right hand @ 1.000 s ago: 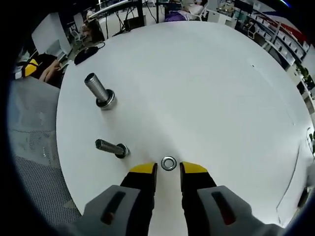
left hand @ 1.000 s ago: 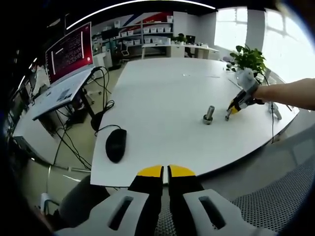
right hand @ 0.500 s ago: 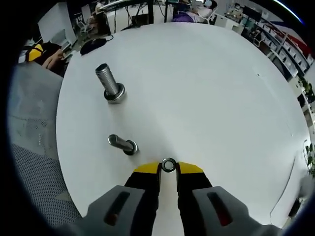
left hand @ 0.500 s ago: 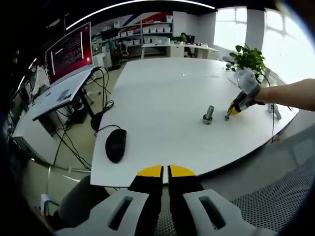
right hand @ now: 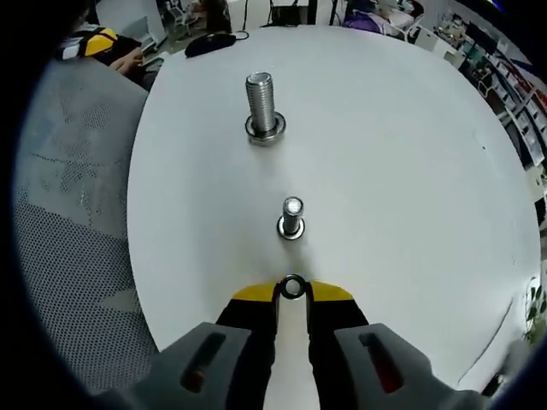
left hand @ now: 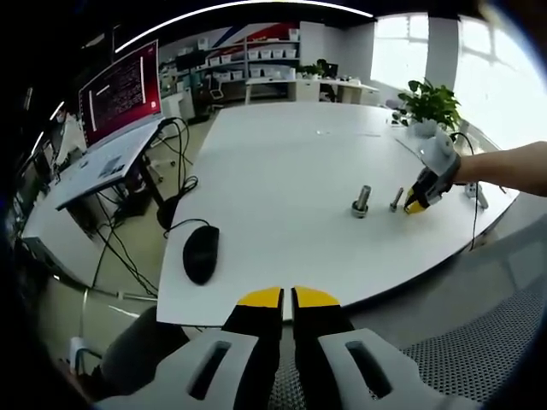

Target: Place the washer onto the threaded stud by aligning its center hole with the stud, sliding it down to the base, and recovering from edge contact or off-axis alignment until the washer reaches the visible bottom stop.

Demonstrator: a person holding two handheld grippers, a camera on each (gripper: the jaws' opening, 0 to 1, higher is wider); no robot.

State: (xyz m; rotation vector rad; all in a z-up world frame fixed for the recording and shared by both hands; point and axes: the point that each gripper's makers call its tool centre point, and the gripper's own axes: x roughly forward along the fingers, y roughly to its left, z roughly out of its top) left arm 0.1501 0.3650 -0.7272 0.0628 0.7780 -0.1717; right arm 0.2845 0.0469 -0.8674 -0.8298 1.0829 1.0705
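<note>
btwn right tool (right hand: 292, 292) tips: washer (right hand: 292, 287) flat | stud (right hand: 291, 217) upright, just beyond

L gripper (left hand: 286, 296) jaws together near table (left hand: 282, 162) edge; R gripper (left hand: 416, 205) beside two studs (left hand: 362, 200); mouse (left hand: 201, 252) on table.

My left gripper view sits back off the near edge of the white table (left hand: 282, 171), looking across it from a distance. My right gripper view hangs close above it, looking down at the two studs (right hand: 291, 218), which both views share.
</note>
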